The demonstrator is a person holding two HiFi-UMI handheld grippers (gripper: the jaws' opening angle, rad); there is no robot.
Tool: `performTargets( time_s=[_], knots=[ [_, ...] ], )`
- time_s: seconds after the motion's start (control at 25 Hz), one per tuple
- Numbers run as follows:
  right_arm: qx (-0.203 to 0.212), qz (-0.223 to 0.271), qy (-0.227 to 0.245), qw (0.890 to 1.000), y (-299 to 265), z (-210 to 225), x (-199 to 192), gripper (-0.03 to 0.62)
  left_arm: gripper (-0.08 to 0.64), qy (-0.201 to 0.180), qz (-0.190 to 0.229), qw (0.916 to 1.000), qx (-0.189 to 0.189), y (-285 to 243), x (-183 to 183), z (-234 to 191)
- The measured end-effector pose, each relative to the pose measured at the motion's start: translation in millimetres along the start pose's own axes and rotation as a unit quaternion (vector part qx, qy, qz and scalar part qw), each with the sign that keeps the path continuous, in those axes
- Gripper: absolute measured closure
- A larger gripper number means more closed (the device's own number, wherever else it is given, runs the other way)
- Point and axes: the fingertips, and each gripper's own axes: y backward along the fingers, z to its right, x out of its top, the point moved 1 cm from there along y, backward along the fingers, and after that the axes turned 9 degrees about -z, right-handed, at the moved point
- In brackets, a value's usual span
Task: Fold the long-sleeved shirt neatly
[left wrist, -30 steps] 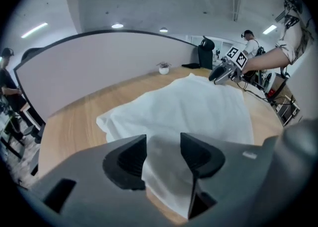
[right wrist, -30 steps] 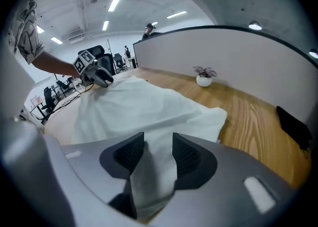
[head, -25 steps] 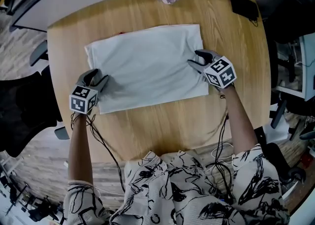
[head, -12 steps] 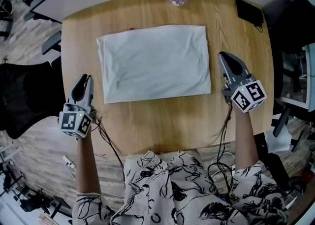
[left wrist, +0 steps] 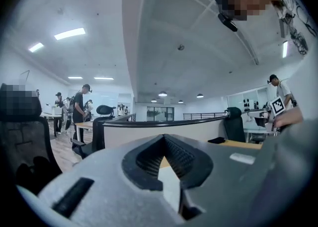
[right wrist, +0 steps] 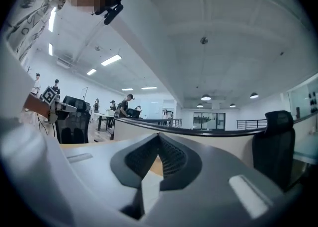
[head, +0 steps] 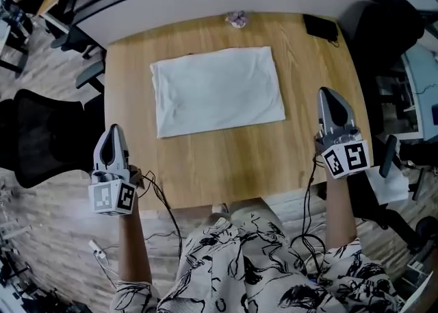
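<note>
The long-sleeved shirt (head: 217, 90) lies folded into a flat white rectangle on the table (head: 239, 161), toward its far edge. The left gripper (head: 113, 130) hangs by the table's near-left corner and the right gripper (head: 329, 94) by its right edge, both well apart from the shirt. Each pair of jaws has just been closing and now stands together with nothing between.

Wooden table (head: 233, 161) bears a crumpled pinkish scrap (head: 237, 19); black chair (head: 41, 133) stands beside it.
</note>
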Motion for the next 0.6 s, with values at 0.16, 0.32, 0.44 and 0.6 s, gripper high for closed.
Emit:
performTargets(
  time_s=[0.16,0.32,0.44,0.6],
  knots=[
    [-0.013,0.05,0.002,0.999,64,-36,43,0.585,0.555,-0.011,0.041,0.9991,-0.007,56,29,11],
    [-0.038,0.066,-0.005,0.997,123,-69,64,0.586,0.555,-0.005,0.066,0.9976,-0.022,118,36,23],
    [-0.052,0.064,-0.008,0.997,165,-91,70,0.586,0.555,0.012,0.078,0.9966,-0.023,156,40,27],
    [-0.067,0.052,-0.015,0.996,219,-115,70,0.586,0.561,0.007,0.082,0.9966,-0.01,211,44,33]
  ],
)
